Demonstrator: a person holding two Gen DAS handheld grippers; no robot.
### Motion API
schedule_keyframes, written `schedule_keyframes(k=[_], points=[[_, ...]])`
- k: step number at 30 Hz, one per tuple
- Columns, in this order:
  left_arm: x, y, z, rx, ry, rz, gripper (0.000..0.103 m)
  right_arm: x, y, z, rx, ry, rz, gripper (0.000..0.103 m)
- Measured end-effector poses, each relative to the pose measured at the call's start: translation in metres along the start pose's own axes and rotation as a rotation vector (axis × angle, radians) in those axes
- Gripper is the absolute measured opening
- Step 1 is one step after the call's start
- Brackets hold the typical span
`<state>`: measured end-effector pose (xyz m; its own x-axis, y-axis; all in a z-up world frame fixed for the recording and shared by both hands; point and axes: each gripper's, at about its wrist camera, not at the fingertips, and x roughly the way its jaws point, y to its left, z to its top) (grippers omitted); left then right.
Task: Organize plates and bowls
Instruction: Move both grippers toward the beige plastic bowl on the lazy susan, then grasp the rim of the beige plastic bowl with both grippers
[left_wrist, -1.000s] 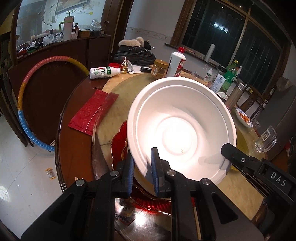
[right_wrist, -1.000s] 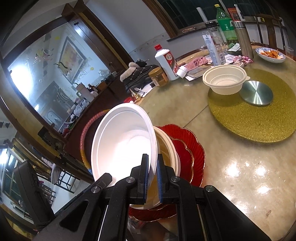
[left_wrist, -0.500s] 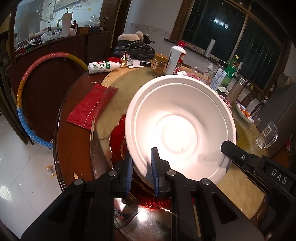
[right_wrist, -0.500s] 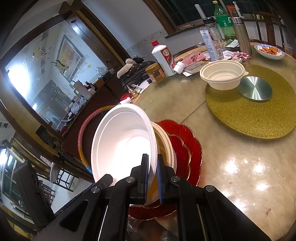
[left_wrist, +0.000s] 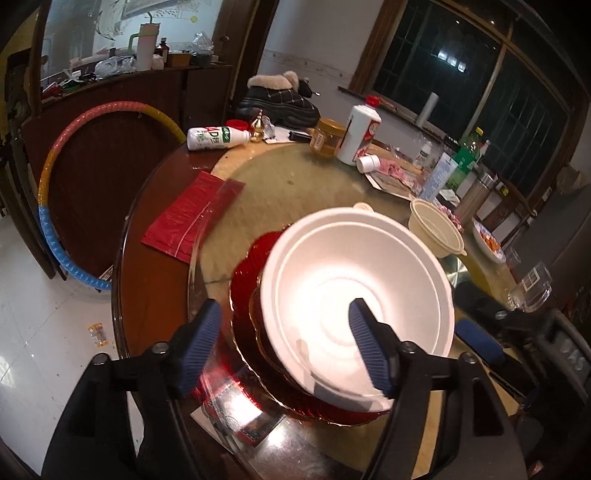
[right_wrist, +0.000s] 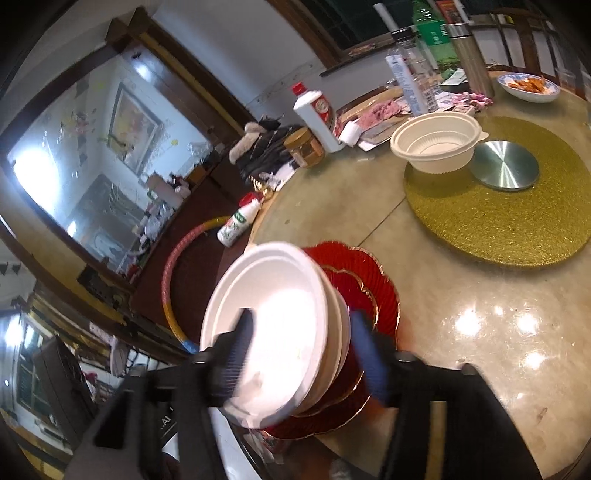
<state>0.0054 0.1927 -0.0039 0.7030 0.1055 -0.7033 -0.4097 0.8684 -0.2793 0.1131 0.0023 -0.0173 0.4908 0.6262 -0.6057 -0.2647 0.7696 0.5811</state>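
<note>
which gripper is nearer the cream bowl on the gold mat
Right. The right gripper sits on the mat side of the white bowl; the left gripper straddles the side farther from the cream bowl.

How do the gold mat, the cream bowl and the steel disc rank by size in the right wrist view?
1. Gold mat
2. Cream bowl
3. Steel disc, though it looks close to the bowl in width.

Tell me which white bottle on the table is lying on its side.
The white plastic bottle with green lettering, at the table's far-left edge, lies flat. The white ceramic bottle with red cap beside the brown jar stands upright.
</note>
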Motion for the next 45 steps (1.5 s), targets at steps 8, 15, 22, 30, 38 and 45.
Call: schedule_keyframes(k=[8, 15, 22, 30, 38, 45], points=[[-0.028, 0.014, 0.022, -0.125, -0.131, -0.014, 0.083, -0.025, -0.024, 0.017, 0.113, -0.061, 0.056, 0.087], [-0.036, -0.041, 0.058, 0.040, -0.170, -0.074, 0.083, -0.046, -0.056, 0.050, 0.160, -0.104, 0.021, 0.087], [0.001, -0.130, 0.072, 0.153, -0.091, -0.137, 0.083, -0.058, -0.096, 0.104, 0.175, -0.142, -0.047, 0.087], [0.080, -0.202, 0.074, 0.118, 0.079, -0.095, 0.083, -0.027, -0.151, 0.164, 0.229, -0.102, -0.122, 0.087], [0.181, -0.228, 0.099, -0.033, 0.257, 0.054, 0.083, 0.042, -0.188, 0.213, 0.221, -0.014, -0.208, 0.076], [0.246, -0.227, 0.092, -0.152, 0.374, 0.125, 0.082, 0.093, -0.213, 0.234, 0.207, 0.084, -0.266, 0.052]])
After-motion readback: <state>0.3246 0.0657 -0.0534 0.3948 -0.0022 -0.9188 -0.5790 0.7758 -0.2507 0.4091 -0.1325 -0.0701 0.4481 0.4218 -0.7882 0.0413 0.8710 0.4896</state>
